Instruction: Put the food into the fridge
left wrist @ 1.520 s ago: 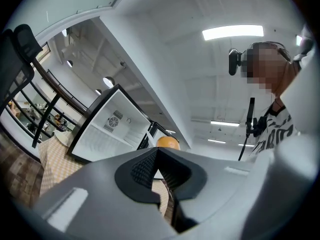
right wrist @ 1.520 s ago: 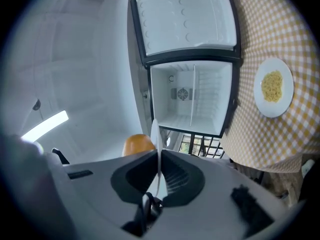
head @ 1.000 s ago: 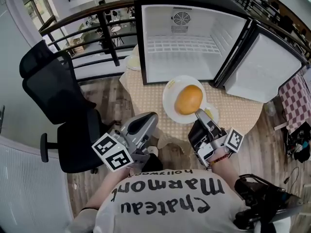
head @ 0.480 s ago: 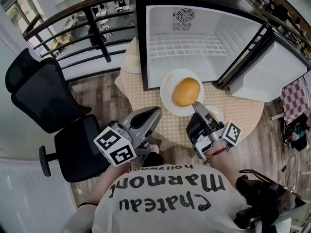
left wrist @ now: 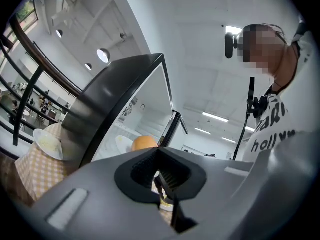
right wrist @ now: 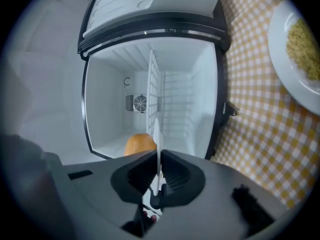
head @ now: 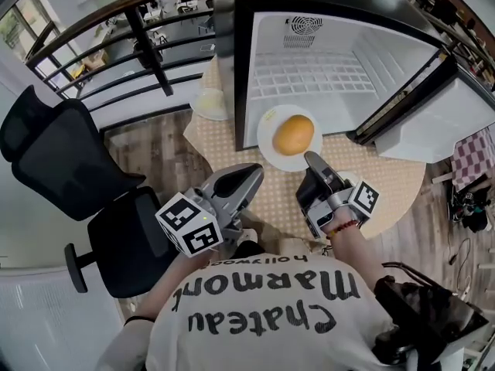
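An orange bun point(head: 294, 134) lies on a white plate point(head: 267, 141) at the mouth of the open fridge point(head: 325, 60). My right gripper point(head: 309, 159) is shut on the plate's near rim. In the right gripper view the plate point(right wrist: 156, 134) shows edge-on between the pads of the right gripper point(right wrist: 159, 156), with the bun point(right wrist: 139, 144) beyond it and the fridge's white inside point(right wrist: 175, 94) behind. My left gripper point(head: 251, 175) hovers left of the plate with nothing in it. The left gripper point(left wrist: 159, 159) has its jaws together there, and the bun point(left wrist: 145, 143) shows past them.
The fridge door point(head: 433, 122) stands swung out to the right. A plate of noodles point(right wrist: 300, 49) lies on the checked tablecloth point(head: 255, 161) beside my right gripper. Another plate point(head: 209, 103) sits left of the fridge. A black office chair point(head: 69, 168) stands at the left before a railing point(head: 147, 45).
My right gripper has carried the plate and bun forward, from the table's middle to the fridge's mouth. The left gripper has followed a little.
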A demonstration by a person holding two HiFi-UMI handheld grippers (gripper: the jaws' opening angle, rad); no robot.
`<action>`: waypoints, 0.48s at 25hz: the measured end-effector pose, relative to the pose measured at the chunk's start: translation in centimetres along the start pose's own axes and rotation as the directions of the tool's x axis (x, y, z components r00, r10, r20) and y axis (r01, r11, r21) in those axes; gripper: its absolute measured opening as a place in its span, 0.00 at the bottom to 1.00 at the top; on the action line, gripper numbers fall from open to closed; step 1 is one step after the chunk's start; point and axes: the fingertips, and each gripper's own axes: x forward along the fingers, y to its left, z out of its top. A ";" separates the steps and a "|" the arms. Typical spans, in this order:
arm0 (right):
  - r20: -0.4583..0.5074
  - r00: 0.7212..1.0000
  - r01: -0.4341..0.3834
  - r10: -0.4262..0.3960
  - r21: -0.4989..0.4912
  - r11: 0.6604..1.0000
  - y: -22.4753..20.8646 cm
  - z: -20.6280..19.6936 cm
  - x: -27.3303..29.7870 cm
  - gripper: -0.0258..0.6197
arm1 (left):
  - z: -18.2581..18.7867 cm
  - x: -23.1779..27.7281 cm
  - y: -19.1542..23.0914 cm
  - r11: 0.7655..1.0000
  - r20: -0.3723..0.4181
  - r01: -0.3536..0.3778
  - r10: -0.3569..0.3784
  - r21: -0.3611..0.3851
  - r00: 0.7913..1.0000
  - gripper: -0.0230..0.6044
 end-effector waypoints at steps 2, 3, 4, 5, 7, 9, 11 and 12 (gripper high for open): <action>0.004 1.000 0.021 -0.021 -0.001 1.000 -0.7 0.1 1.1 0.08 | -0.2 0.4 0.9 1.000 -0.019 0.013 -0.013 0.011 1.000 0.04; 0.005 0.999 0.032 -0.032 -0.005 0.999 -1.1 0.1 1.6 0.08 | -0.3 0.5 1.4 1.000 -0.026 0.017 -0.017 0.009 1.000 0.04; 0.006 0.999 0.044 -0.044 -0.011 0.999 -1.5 0.2 2.2 0.08 | -0.3 0.7 1.8 1.000 -0.030 0.022 -0.022 0.006 0.999 0.04; 0.007 0.998 0.059 -0.059 -0.018 0.998 -1.9 0.3 2.7 0.08 | -0.4 0.9 2.2 1.000 -0.034 0.029 -0.028 0.004 0.999 0.04; 0.012 0.996 0.090 -0.089 -0.030 0.996 -2.8 0.5 3.6 0.08 | -0.5 1.2 2.8 0.999 -0.045 0.039 -0.039 0.007 0.998 0.04; 0.022 0.993 0.116 -0.116 -0.038 0.992 -3.6 0.8 4.4 0.08 | -0.4 1.3 3.5 0.999 -0.054 0.043 -0.042 0.009 0.998 0.04; 0.033 0.990 0.140 -0.138 -0.043 0.989 -4.2 1.1 5.0 0.08 | -0.3 1.1 4.0 0.999 -0.060 0.044 -0.043 0.004 0.997 0.04; 0.038 0.988 0.151 -0.149 -0.046 0.987 -4.5 1.2 5.2 0.08 | -0.3 1.1 4.3 0.999 -0.065 0.044 -0.044 0.002 0.997 0.04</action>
